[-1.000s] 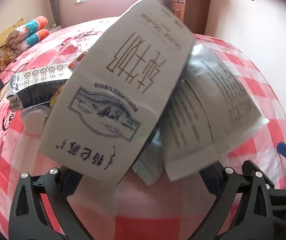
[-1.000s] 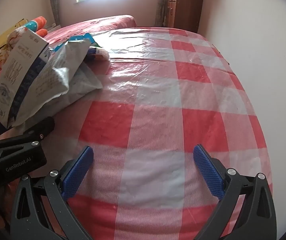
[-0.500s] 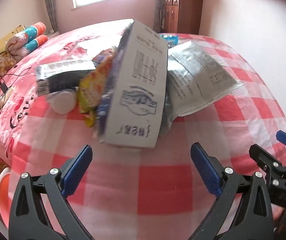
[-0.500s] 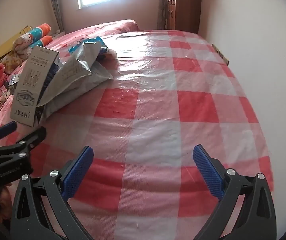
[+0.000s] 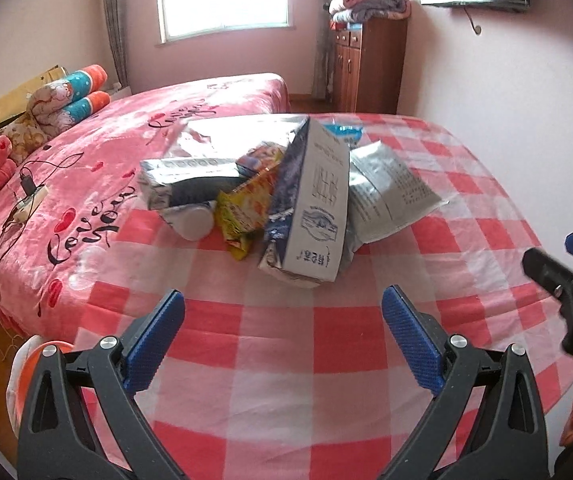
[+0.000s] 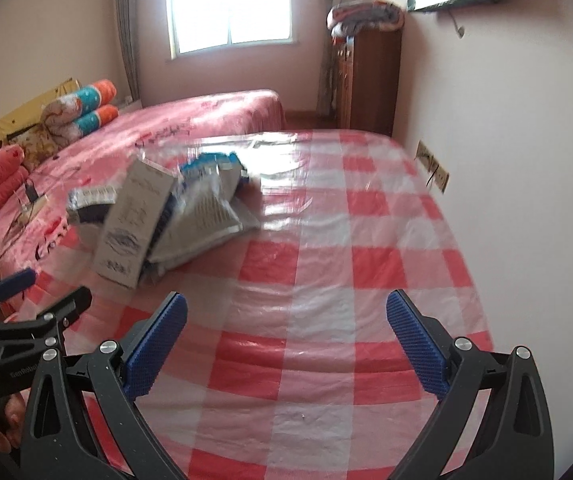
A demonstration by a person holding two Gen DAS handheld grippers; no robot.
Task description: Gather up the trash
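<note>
- Your left gripper point(image 5: 282, 334) is released, jaws wide apart, holding nothing above the checked counter point(image 5: 326, 360).
- Your right gripper point(image 6: 286, 338) is likewise spread and bare.
- The trash pile point(image 5: 286, 188) sits near the counter's far left edge: a milk carton point(image 5: 314, 216) leaning on a silver bag point(image 5: 386, 192).

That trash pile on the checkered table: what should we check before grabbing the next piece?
1. Left gripper open and empty: ok.
2. Right gripper open and empty: ok.
3. Milk carton within view, leaning on the silver bag: ok.
4. Carton steady if touched: cannot tell.
5. Path across the checkered cloth to the pile free: ok.
6. Trash bin's place: cannot tell; only an orange rim shows at the left edge.
</note>
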